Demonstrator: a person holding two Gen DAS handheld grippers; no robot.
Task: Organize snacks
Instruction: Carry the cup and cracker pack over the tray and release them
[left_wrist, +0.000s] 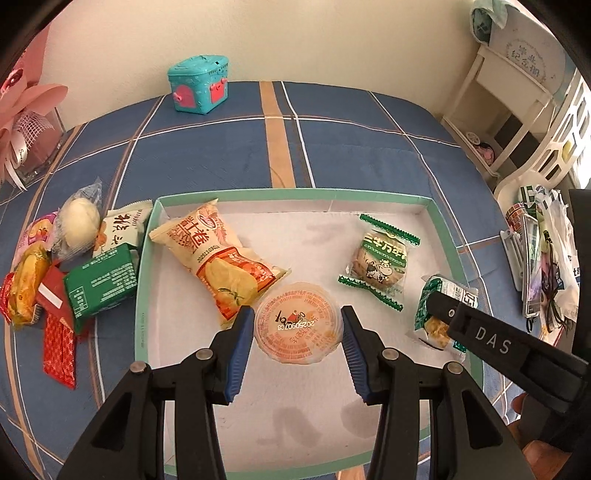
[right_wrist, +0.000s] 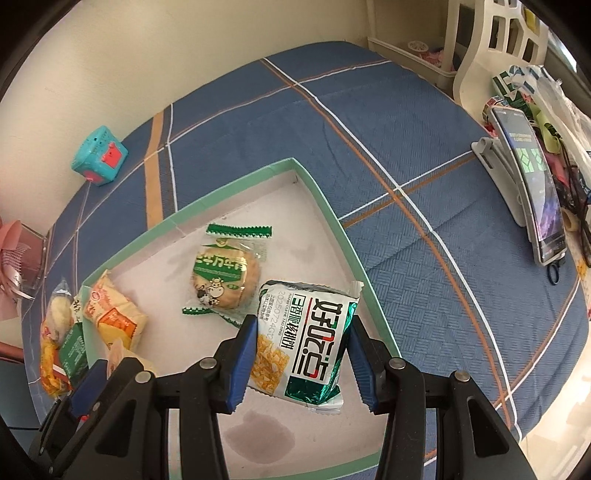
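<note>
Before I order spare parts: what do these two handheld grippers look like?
Both match: the left gripper and right gripper have black angular linkage arms with round silver pins and ribbed blue pads. The right gripper's black side carries white "DAS" lettering.

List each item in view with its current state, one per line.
Left gripper: shut on the jelly cup.
Jelly cup: sealed, between the fingers, inside the tray.
Right gripper: shut on the green-and-white snack pack.
Green-and-white snack pack: sealed, gripped over the tray.
Tray: open-topped, holding snacks.
Cow-print biscuit: wrapped, lying in the tray.
Orange chip bag: sealed, lying in the tray.
</note>
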